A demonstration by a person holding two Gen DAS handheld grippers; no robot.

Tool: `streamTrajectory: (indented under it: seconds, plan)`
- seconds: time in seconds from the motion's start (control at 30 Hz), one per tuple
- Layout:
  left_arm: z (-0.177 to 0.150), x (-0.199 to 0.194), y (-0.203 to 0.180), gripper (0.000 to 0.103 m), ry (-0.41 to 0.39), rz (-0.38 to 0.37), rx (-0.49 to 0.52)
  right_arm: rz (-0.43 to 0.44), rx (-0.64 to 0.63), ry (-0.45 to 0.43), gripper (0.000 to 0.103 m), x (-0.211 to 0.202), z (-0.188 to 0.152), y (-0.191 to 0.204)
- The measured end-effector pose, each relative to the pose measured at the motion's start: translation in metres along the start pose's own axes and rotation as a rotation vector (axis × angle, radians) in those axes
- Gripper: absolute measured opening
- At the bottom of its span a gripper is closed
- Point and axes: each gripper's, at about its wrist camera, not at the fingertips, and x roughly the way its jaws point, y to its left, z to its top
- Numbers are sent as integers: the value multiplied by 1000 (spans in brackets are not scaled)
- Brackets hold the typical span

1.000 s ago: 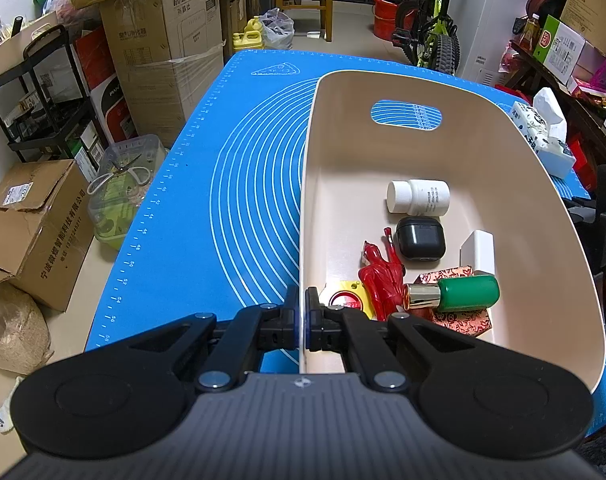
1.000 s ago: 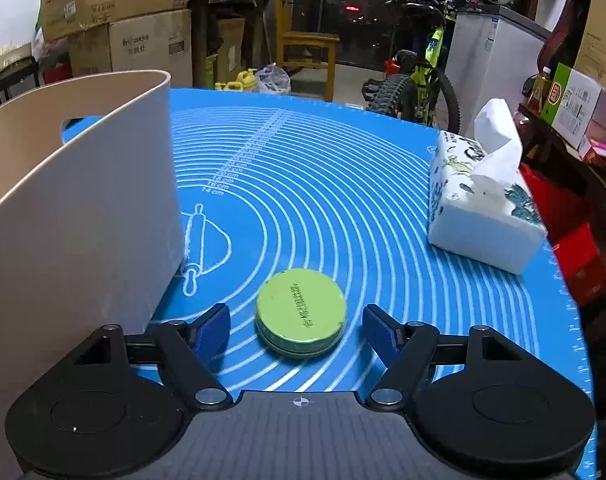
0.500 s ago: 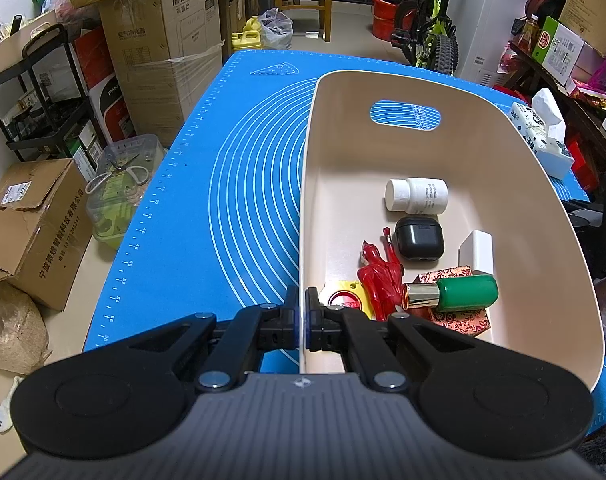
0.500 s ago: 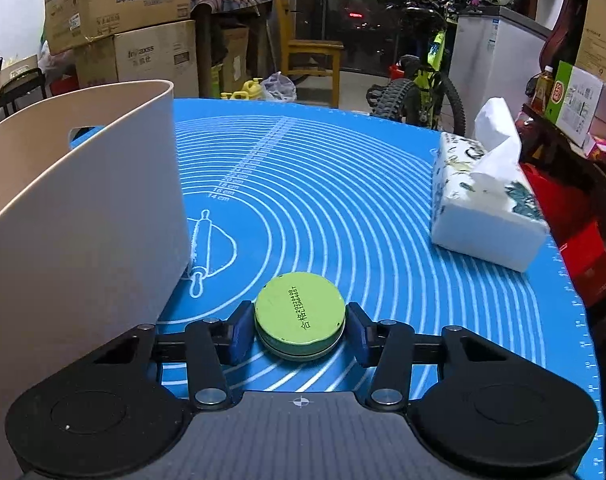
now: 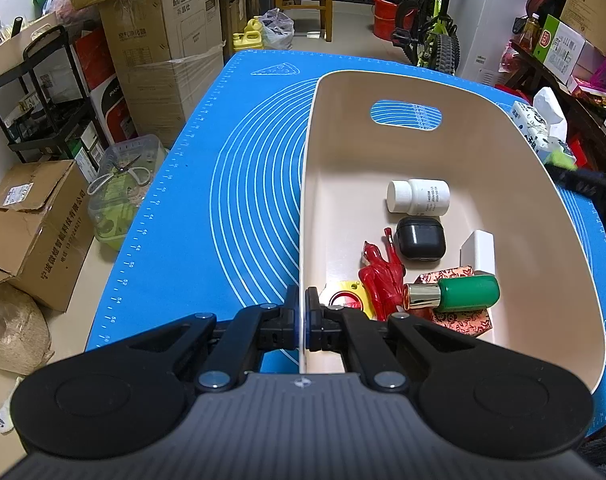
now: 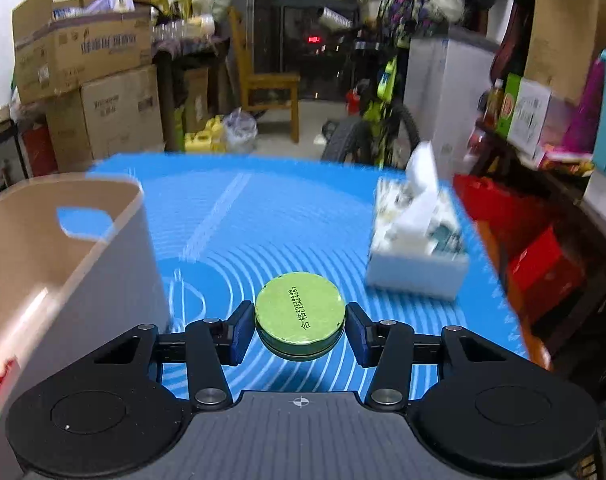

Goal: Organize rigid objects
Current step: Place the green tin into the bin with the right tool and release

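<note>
The right tool [image 6: 301,330] has just closed its jaws on a round green tin [image 6: 300,315], holding it clear above the blue mat [image 6: 287,220]. The left tool [image 5: 302,318] is clamped on the near wall of the beige bin [image 5: 543,184], which stands left of the tin.

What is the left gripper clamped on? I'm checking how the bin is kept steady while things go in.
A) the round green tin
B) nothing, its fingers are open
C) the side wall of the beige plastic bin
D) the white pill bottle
C: in the left wrist view the left gripper has its fingers shut on the thin side wall of the beige plastic bin, one inside and one outside.
</note>
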Motion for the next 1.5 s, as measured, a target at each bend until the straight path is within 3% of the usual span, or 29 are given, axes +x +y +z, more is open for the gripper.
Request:
streamTrajectory:
  seconds: [0.37, 0.6, 0.77, 1.07, 1.5]
  plan:
    - [0, 0, 0, 4, 0, -1, 0, 105, 8, -193, 54, -71, 37, 32]
    - [0, 0, 0, 4, 1, -1, -1, 226, -41, -228, 54, -95, 46, 71]
    - [0, -1, 0, 4, 1, 0, 0, 284, -116, -166, 54, -93, 43, 104]
    - [1, -1, 0, 4, 1, -1, -1, 339, -271, 29, 54, -75, 17, 155]
    - [1, -1, 0, 4, 2, 3, -1, 338, -338, 227, 55, -53, -7, 171]
